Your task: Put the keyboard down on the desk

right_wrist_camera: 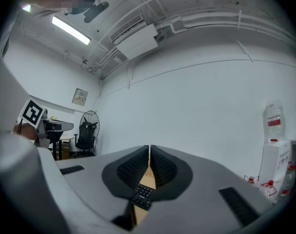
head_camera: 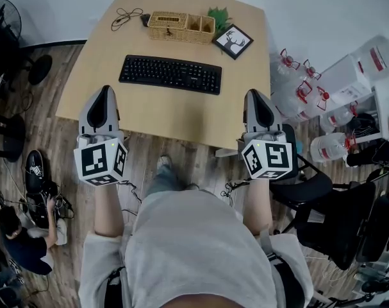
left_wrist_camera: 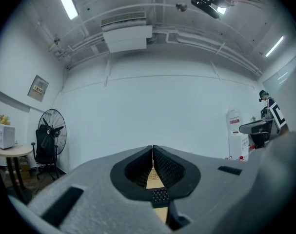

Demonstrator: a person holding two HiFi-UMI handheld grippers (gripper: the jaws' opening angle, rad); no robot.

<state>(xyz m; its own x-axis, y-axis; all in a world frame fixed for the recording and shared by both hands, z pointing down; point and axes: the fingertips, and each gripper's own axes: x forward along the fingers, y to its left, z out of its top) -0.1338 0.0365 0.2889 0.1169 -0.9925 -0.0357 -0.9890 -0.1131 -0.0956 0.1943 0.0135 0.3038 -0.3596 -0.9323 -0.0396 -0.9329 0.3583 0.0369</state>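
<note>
Left gripper [head_camera: 105, 92]: jaws pressed fully together with nothing between them; it hovered over the near edge of the desk [head_camera: 168, 117], at about 7 o'clock of the keyboard [head_camera: 170, 74].
Right gripper [head_camera: 256, 95]: jaws likewise closed and empty; it hovered at about 4 o'clock of the keyboard, near the desk's near right corner.
Keyboard: lay flat on the desk, apart from both grippers.
Beyond the keyboard: a wicker basket [head_camera: 181, 26] at 12 o'clock, a framed deer picture [head_camera: 232, 42] at 1 o'clock and a loose cable [head_camera: 125, 17] at 11 o'clock, all shown by the head view alone.
Gripper views: each showed only a sliver of keys and desk below its closed jaws.
Left gripper view: a standing fan [left_wrist_camera: 51, 130] and a microwave [left_wrist_camera: 2, 134] at 9 o'clock.
Right gripper view: a water dispenser [right_wrist_camera: 274, 150] at 4 o'clock.
Head view, floor: water bottles [head_camera: 297, 88] at 3 o'clock of the desk, and a person [head_camera: 21, 236] seated at 8 o'clock.
</note>
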